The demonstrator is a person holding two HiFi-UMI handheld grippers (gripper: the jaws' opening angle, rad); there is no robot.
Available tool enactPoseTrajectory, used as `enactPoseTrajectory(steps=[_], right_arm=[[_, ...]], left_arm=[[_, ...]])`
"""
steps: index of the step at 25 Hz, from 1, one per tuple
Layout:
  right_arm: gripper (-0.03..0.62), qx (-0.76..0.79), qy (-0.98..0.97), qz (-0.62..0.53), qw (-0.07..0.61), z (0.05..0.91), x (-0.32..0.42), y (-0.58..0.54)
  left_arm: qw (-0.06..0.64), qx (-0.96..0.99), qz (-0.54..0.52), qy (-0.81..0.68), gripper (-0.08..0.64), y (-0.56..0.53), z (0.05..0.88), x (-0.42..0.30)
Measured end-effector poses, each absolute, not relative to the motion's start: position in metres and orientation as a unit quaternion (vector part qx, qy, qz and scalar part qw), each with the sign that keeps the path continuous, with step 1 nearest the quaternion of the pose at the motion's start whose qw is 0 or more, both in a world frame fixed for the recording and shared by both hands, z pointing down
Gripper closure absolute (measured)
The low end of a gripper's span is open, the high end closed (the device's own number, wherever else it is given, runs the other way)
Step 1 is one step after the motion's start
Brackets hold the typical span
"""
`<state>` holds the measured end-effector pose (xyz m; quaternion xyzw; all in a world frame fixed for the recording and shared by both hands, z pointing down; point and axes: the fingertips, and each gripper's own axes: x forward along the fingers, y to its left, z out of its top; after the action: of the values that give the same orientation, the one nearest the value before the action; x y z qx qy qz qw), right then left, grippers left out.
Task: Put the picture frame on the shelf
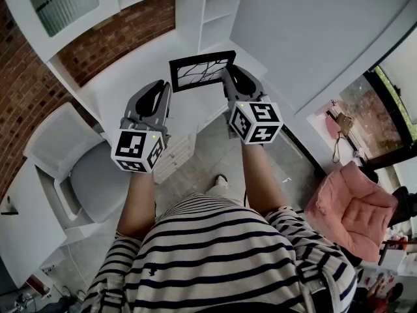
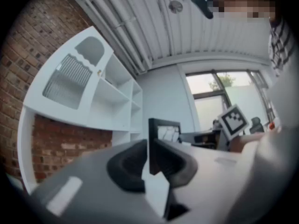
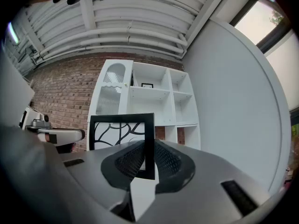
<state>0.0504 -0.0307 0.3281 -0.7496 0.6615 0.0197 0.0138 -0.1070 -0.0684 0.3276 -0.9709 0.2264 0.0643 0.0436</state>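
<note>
A black picture frame [image 1: 201, 70] with a white branch-pattern picture is held in the air between both grippers, above the white desk. My left gripper [image 1: 167, 89] is shut on its left edge, and my right gripper [image 1: 229, 77] is shut on its right edge. In the left gripper view the frame [image 2: 163, 127] shows edge-on, pinched in the left gripper [image 2: 150, 149]. In the right gripper view the frame [image 3: 120, 129] faces the camera, its right side clamped in the right gripper [image 3: 149, 149]. The white shelf unit [image 3: 155, 96] stands ahead against the brick wall, also in the head view [image 1: 220, 10].
A small dark frame [image 3: 147, 85] stands on an upper shelf. The shelf unit's glass door [image 1: 62, 0] is at the left. A white desk [image 1: 133, 70] lies under the frame, a grey chair [image 1: 81, 171] left of it, a pink cushioned seat [image 1: 352, 207] at the right.
</note>
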Motion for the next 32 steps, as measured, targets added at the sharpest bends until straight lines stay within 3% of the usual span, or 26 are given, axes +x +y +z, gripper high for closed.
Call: enactPoseTrajectory(steps=[8, 17, 32], right_arm=[[0.531, -0.748, 0.664, 0.019, 0.018, 0.327, 0.054, -0.036], [0.531, -0.734, 0.679, 0.007, 0.028, 0.330, 0.058, -0.049], [0.531, -0.709, 0.704, 0.000, 0.031, 0.327, 0.082, -0.070]], left_arm=[[0.045, -0.974, 0.061, 0.214, 0.514, -0.068, 0.328, -0.099], [0.058, -0.974, 0.040, 0.214, 0.454, -0.075, 0.331, -0.077], [0.054, -0.967, 0.033, 0.247, 0.454, -0.105, 0.327, -0.047]])
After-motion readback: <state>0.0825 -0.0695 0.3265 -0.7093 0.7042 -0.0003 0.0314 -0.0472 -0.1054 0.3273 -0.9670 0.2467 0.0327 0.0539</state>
